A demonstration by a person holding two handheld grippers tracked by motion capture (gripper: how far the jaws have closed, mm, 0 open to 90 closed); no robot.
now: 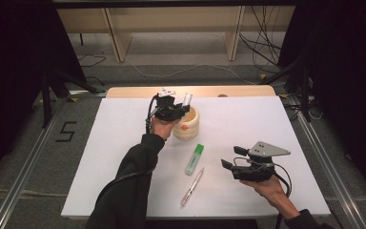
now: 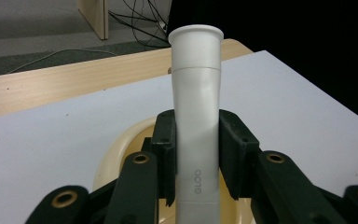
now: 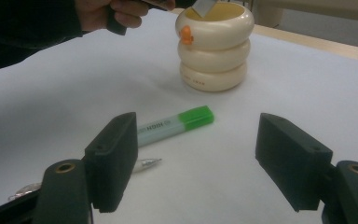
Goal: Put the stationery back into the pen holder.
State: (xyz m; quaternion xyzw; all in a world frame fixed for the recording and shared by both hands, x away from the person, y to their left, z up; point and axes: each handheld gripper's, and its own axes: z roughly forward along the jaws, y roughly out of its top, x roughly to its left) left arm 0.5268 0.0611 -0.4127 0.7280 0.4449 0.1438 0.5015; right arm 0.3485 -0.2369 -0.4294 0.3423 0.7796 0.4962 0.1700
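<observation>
White glue stick [image 2: 196, 126] upright, clamped between the jaws of the left gripper [image 1: 177, 106], held over the mouth of the cream ringed pen holder [image 1: 187, 125] at the far middle of the white table [image 1: 267, 124]. Just in front of the holder lie a green-capped highlighter [image 1: 195, 159] and, nearer still, a pen [image 1: 192, 187]. Right gripper [image 1: 230, 157] at the near right, jaws spread wide and empty, above the table.

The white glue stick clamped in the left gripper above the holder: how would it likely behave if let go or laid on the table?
The white cylindrical glue stick looks rigid: its sides stay straight between the left gripper's jaws. Smooth plastic, so it may slip in a light hold. Being round, it would probably roll on the white table sheet; dropped upright, it should stand in the cream ringed holder.
</observation>
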